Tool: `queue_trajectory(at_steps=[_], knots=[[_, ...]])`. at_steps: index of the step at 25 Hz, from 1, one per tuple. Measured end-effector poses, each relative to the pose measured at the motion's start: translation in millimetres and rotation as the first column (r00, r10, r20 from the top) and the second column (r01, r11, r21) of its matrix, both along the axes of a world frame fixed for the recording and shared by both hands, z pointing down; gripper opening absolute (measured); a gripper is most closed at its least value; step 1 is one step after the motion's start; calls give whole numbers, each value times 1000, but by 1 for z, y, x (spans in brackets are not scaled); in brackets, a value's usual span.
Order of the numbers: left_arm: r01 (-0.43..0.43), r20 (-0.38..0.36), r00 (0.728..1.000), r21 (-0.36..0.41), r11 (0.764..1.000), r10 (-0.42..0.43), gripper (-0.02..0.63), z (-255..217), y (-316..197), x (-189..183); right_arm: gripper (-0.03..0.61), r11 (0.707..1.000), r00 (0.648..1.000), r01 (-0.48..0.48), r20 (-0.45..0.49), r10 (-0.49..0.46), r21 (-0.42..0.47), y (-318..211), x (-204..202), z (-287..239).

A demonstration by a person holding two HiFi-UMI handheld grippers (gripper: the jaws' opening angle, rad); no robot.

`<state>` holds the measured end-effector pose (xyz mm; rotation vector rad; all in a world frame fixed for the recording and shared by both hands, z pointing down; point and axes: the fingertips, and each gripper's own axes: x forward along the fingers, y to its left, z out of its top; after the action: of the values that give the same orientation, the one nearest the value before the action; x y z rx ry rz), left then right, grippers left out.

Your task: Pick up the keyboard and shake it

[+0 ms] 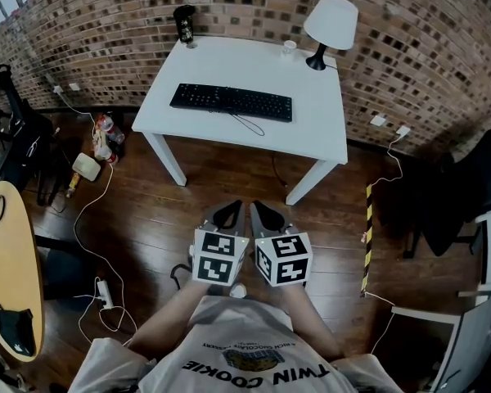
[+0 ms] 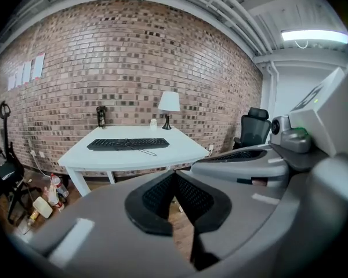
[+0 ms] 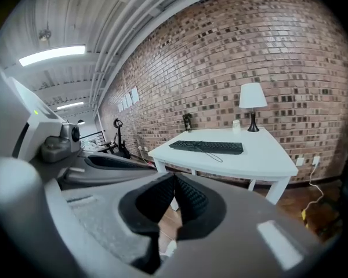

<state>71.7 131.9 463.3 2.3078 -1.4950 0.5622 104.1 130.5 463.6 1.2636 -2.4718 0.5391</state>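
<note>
Room: brick wall [image 1: 229, 6] at the back, dark wooden floor [image 1: 229, 187]. White table [image 1: 319, 129] set against the wall. On it: black keyboard [image 1: 231, 101], lying flat near the middle, long side along the wall, its thin cable [image 1: 247, 124] looped on the tabletop in front; white-shaded lamp [image 1: 329, 24] at the back right corner; small white cup [image 1: 289, 47] just beside the lamp; dark bottle [image 1: 184, 24] at the back left corner. Left gripper [image 1: 227, 213] and right gripper [image 1: 268, 216]: held side by side over the floor, well short of the table, both pointing towards it; each has its jaws closed together with nothing between them. Floor, left: white cords and a power strip [image 1: 105, 293], bottles and clutter by the table leg. Round wooden table [image 1: 8, 260] at the left edge. Black office chair [image 1: 466, 187] at the right; yellow-and-black striped strip [image 1: 367, 236] on the floor near it.
</note>
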Motion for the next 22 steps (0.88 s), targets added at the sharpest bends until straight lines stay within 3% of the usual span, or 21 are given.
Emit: queue_trajectory(at_steps=[15,22], knots=[[-96,-7,995,-25,995,96,5,11,-143,-73,8,999,1000,-21,-11,20,-37,-147,-63,10],[-162,23,986,-28,986,163,5,23,-201,-109,27,999,987,-29,-159,21,-46,-199,-68,32]])
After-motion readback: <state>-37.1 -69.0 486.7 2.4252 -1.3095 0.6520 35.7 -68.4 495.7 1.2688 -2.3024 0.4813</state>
